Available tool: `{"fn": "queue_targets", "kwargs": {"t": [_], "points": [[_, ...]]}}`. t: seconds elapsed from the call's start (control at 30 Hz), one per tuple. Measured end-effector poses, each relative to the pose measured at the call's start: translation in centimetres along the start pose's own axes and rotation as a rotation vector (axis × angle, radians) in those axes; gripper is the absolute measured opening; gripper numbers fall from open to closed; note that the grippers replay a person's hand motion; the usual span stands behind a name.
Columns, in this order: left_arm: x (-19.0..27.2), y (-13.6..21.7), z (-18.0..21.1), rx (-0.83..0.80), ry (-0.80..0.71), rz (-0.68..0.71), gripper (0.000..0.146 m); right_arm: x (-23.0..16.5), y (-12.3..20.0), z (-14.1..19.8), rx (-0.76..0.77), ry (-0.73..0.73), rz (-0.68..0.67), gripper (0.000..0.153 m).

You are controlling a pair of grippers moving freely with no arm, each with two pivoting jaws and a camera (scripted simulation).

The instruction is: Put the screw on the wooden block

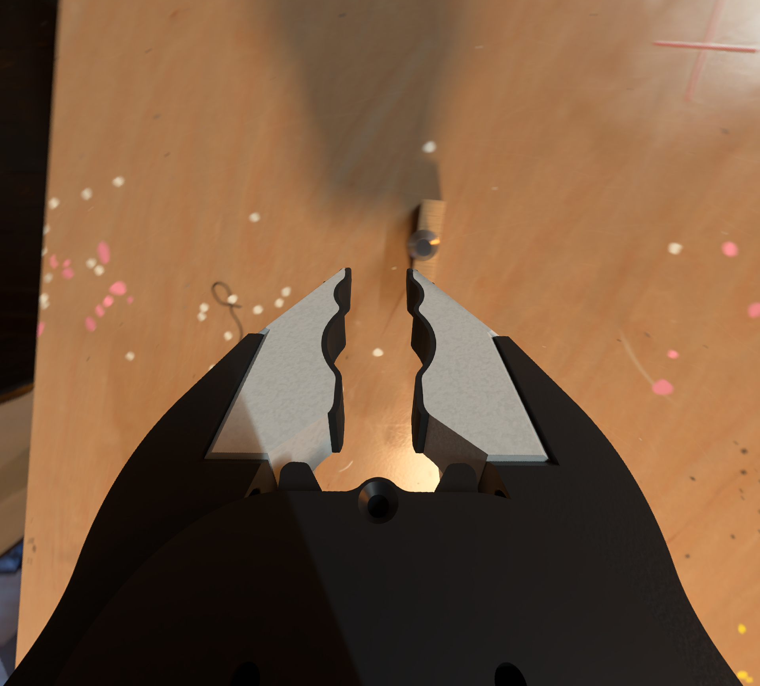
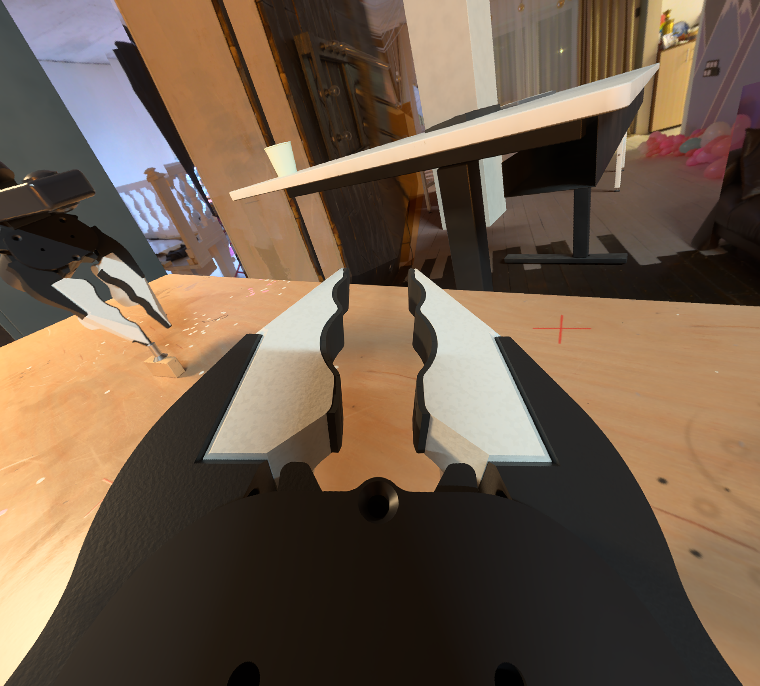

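Note:
A small metal screw (image 1: 422, 244) stands upright on a pale wooden block (image 1: 432, 216) on the plywood table (image 1: 164, 90). My left gripper (image 1: 378, 275) is open and empty, with its tips just short of the screw and a little to its left. In the right wrist view the left gripper (image 2: 156, 333) hovers over the screw (image 2: 156, 351) and block (image 2: 166, 368), its lower fingertip close to the screw's top. My right gripper (image 2: 378, 279) is open and empty above the table (image 2: 534, 399), well to the right of the block.
A red cross mark (image 2: 561, 328) is drawn on the table to the right; it also shows in the left wrist view (image 1: 703, 45). Paint specks dot the wood. The table's left edge (image 1: 53, 214) drops off. A white desk (image 2: 452, 140) with a paper cup (image 2: 281, 158) stands beyond.

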State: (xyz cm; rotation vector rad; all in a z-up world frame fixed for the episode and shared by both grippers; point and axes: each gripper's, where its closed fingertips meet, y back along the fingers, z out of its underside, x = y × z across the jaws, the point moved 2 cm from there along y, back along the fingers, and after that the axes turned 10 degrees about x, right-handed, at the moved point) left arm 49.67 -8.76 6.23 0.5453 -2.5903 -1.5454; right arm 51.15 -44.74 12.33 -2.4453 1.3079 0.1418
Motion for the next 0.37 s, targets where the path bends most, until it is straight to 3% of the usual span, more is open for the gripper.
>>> {"fn": "queue_targets", "kwargs": {"t": [0.1, 0.37], "points": [[-1.6, 0.0, 0.8, -0.023, 0.05, -0.103, 0.032, 0.0, 0.0, 0.1, -0.004, -0.002, -0.001, 0.028], [-2.9, -1.7, 1.8, -0.024, 0.096, -0.179, 0.039, -0.1, -0.1, 0.1, -0.006, -0.008, -0.005, 0.028]]}}
